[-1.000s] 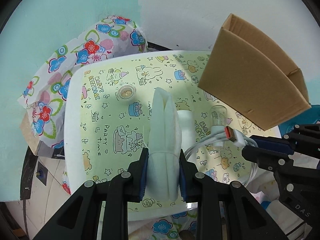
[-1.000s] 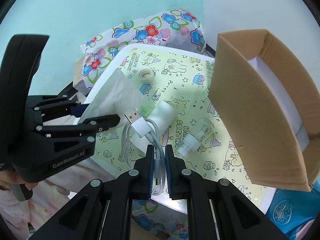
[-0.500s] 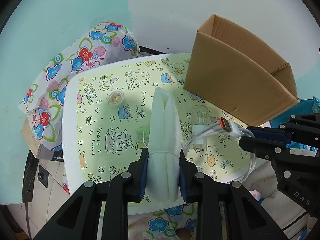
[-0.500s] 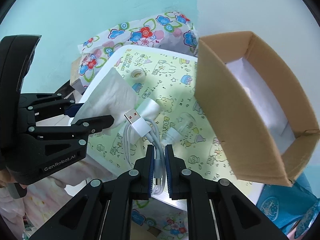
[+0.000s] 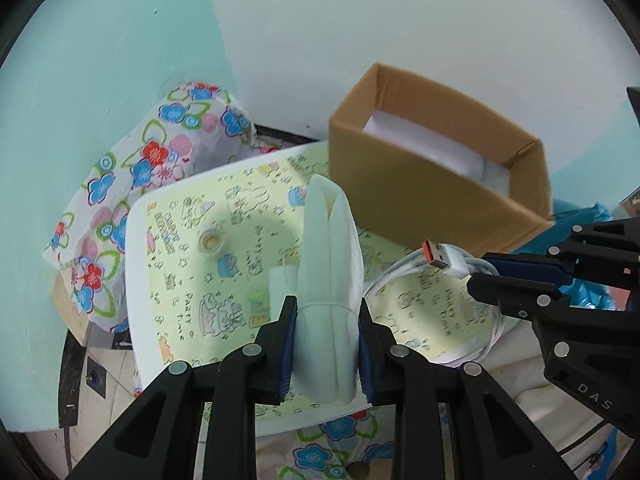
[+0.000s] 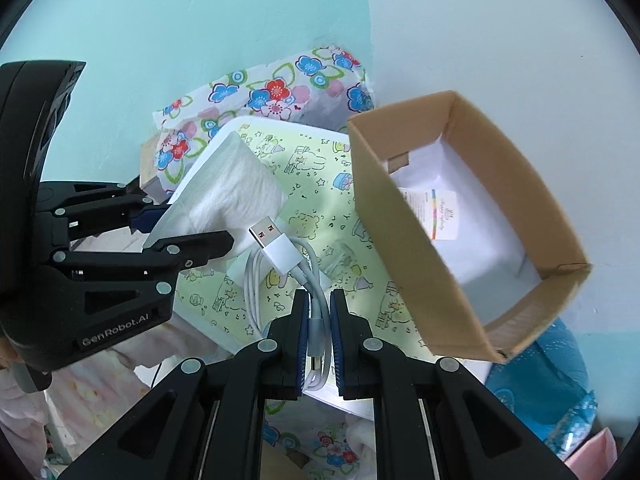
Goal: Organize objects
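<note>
left gripper [image 5: 326,344] black | blue pads | silver screws | "GenRobot.AI" marking

A flower-printed cloth [image 5: 132,184] hangs behind the surface [image 5: 136,280], near the turquoise wall [image 6: 180,32]. A blue patterned bag [image 6: 548,384] lies at the right.

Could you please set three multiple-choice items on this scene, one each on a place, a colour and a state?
1. Where does the small roll of clear tape lie?
A. in the box
B. on the yellow-green cartoon-print table cover
C. in a gripper

2. What colour is the inside of the coiled charging cable's USB plug?
A. red-orange
B. blue
C. green

3. How does the left gripper stand?
A. open, empty
B. shut on the folded white tissue pack
C. shut on the cable

Key: 1 B, the tape sits on the cover, left of the brown cardboard box. 2 A, the plug tip shows red-orange. 3 B, its jaws press both sides of the pack.
</note>
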